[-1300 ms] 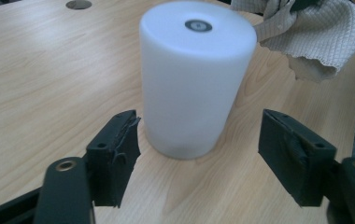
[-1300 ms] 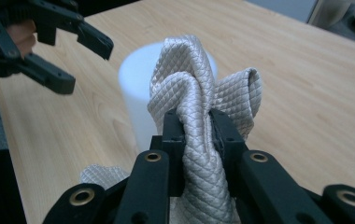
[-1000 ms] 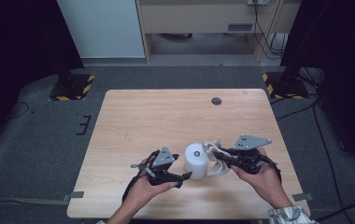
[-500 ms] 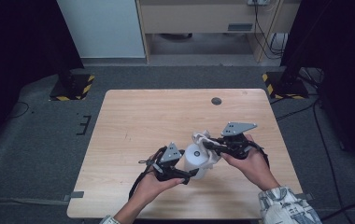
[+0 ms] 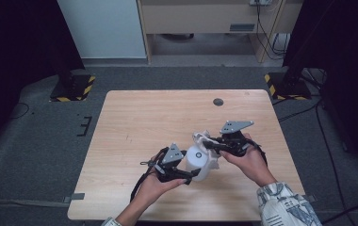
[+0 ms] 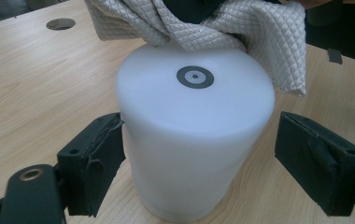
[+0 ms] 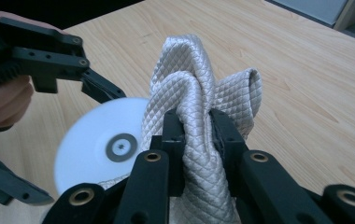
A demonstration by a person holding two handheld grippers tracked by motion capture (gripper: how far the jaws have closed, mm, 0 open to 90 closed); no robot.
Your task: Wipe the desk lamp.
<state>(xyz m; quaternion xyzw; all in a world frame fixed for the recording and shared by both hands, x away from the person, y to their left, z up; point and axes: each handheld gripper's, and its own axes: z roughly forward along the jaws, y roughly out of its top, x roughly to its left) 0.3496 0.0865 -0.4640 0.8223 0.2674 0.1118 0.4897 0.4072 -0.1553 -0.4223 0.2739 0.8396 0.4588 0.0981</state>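
A lab or test room set up for recording: a bare light wooden counter (image 5: 144,122) stands alone on grey carpet (image 5: 40,141), flanked by black stands with yellow-and-black hazard-striped bases (image 5: 71,87), loose cables (image 5: 318,122) across the floor, and a plain beige cabinet (image 5: 196,19) behind.

Quilted cloth (image 6: 269,42) cut off by top edge in left gripper view; upper folds unseen. White cylinder (image 7: 103,147) partly hidden behind cloth and right gripper (image 7: 196,140) in right gripper view, near rim blurred. Left gripper (image 6: 199,158) pad contact with cylinder unclear on right side.
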